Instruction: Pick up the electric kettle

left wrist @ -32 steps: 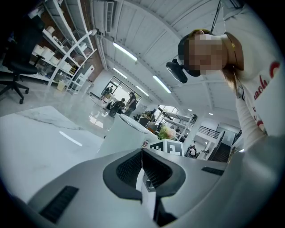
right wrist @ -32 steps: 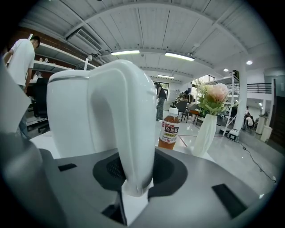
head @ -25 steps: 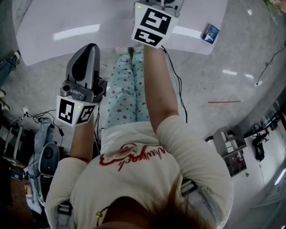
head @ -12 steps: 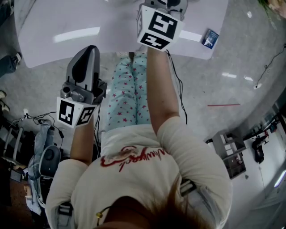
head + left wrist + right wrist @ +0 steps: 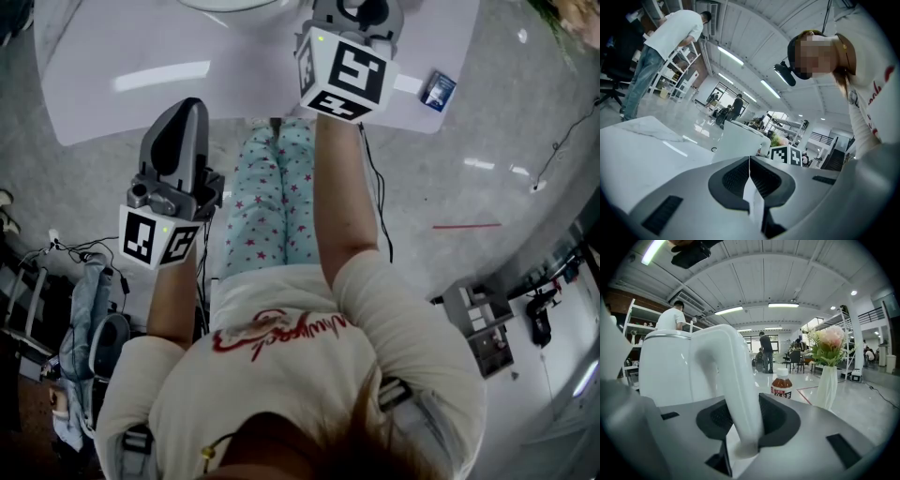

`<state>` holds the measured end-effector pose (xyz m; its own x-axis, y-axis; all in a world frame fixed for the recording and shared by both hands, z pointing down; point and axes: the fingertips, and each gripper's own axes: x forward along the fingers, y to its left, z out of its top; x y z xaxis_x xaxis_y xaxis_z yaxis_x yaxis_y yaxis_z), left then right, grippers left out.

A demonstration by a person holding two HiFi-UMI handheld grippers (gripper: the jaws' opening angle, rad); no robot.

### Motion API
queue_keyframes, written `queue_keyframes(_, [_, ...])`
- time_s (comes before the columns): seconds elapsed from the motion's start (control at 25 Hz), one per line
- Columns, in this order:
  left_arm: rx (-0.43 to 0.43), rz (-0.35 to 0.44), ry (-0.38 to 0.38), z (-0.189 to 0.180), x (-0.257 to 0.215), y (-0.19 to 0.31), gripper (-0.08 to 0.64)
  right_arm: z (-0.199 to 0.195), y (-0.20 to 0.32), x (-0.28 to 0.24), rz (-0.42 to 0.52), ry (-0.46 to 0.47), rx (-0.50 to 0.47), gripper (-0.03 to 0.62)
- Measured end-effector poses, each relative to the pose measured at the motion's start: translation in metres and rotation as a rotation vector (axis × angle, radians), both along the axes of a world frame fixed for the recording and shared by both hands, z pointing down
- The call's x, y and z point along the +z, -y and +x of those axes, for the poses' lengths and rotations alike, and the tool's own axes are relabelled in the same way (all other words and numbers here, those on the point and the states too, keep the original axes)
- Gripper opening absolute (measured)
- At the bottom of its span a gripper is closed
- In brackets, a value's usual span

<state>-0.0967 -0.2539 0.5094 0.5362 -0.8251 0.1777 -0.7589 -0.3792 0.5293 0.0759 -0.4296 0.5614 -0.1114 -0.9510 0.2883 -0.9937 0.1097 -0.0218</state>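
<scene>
Marker cube [image 5: 345, 70] on your right gripper [image 5: 742, 408] sits lower and further right in the head view than a second ago, and the rim of the electric kettle [image 5: 230, 5] now shows at the top edge. That gripper's jaws have just been opening. They stand apart with the kettle's white handle [image 5: 736, 380] between them, close to both pads but not clamped.

Surface: pale glossy table [image 5: 141, 84] across the top of the head view, grey polished floor [image 5: 525, 112] around it. Room: big open hall, strip lights, shelving at the left of the right gripper view.

Counts:
- one kettle, on the table at upper middle
- one bottle [image 5: 782, 385] of brown drink
- one white vase [image 5: 827, 383] with flowers
- one small blue packet [image 5: 440, 91] near the table's right corner
- two grippers

Your right arm [image 5: 342, 197] stretches straight up the frame centre toward the kettle. Your left gripper [image 5: 184, 105] sits at left centre, tip at the table's near edge. Its jaws are closed together on nothing, and that arm is bent beside you.
</scene>
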Motion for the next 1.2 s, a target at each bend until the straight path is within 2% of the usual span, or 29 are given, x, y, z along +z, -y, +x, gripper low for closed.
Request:
queue_keyframes(0.24, [-0.009,0.013,0.000,0.001,-0.003,0.005,0.012,-0.009,-0.005,-0.008,0.013,-0.023,-0.050,0.137])
queue_keyframes(0.52, [-0.018,0.027,0.007,0.004,-0.019,0.008,0.012,-0.005,-0.002,-0.041,0.046,0.063,-0.044,0.141])
queue_keyframes(0.72, [-0.019,0.060,0.011,0.005,-0.051,0.010,0.014,-0.006,0.004,-0.092,0.098,0.066,-0.056,0.142])
queue_keyframes(0.96, [-0.012,0.101,0.018,0.016,-0.093,0.007,0.012,-0.001,-0.004,-0.138,0.106,0.074,-0.057,0.144])
queue_keyframes(1.2, [-0.018,0.105,0.036,0.012,-0.082,0.013,0.014,0.001,0.004,-0.138,0.107,0.084,-0.059,0.146])
